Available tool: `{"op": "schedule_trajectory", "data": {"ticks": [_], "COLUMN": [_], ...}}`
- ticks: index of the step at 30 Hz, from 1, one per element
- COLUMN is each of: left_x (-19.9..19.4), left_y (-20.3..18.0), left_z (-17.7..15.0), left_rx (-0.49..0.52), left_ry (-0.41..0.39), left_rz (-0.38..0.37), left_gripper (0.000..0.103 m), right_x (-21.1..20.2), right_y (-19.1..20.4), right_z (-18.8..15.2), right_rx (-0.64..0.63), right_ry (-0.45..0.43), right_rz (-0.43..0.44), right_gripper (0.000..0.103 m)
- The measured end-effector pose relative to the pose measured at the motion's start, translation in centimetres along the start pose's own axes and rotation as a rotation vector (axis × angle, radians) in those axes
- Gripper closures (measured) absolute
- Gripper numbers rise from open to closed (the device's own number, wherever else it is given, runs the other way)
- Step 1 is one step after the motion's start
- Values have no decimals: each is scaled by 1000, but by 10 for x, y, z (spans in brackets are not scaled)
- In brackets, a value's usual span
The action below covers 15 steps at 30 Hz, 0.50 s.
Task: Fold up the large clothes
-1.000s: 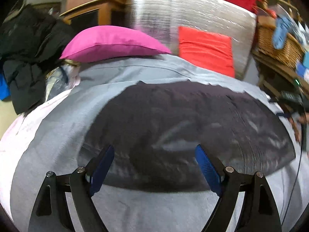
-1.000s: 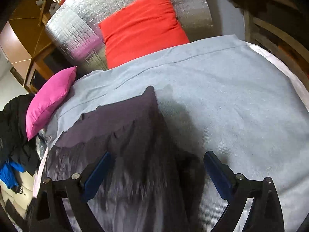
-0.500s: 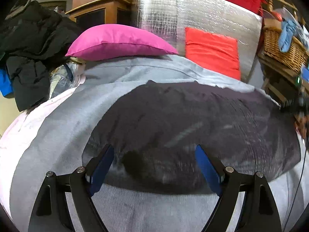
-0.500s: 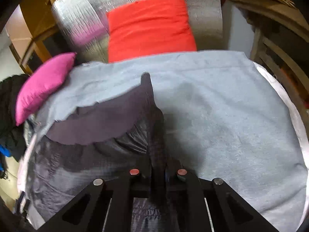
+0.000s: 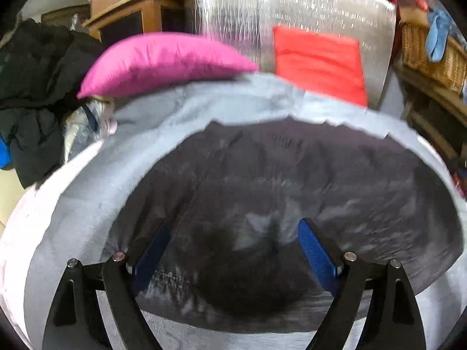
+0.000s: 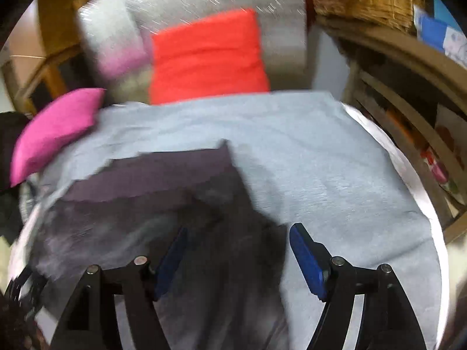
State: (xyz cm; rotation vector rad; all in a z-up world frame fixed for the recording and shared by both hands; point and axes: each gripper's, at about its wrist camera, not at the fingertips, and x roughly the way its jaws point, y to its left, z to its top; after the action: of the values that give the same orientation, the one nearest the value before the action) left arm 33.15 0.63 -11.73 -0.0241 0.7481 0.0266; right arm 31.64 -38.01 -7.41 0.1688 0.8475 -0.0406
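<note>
1. A pink pillow (image 5: pixel 163 61) sits upper left, a red cushion (image 5: pixel 319 62) upper right, with a wicker basket (image 5: pixel 432 55) at the far right.
2. The dark garment (image 5: pixel 277 192) lies mid-frame on the grey blanket (image 6: pixel 335 175), whose right half is bare.
3. The left gripper (image 5: pixel 233 250) is spread and grasps nothing; the right gripper (image 6: pixel 236 258) is opening over the cloth.
</note>
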Motion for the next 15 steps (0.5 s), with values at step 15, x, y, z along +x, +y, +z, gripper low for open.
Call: {"op": "schedule_trajectory", "data": {"ticks": [15], "left_x": [46], "left_y": [-48], "left_z": [-36], "left_rx": [109], "left_ry": [66], "left_rz": [65], "left_gripper": [9], "right_x": [11], "right_y": [98], "right_z": [-125], "right_rx": [-267], "right_ry": [-73], "right_rz": [-88], "right_gripper": [27]}}
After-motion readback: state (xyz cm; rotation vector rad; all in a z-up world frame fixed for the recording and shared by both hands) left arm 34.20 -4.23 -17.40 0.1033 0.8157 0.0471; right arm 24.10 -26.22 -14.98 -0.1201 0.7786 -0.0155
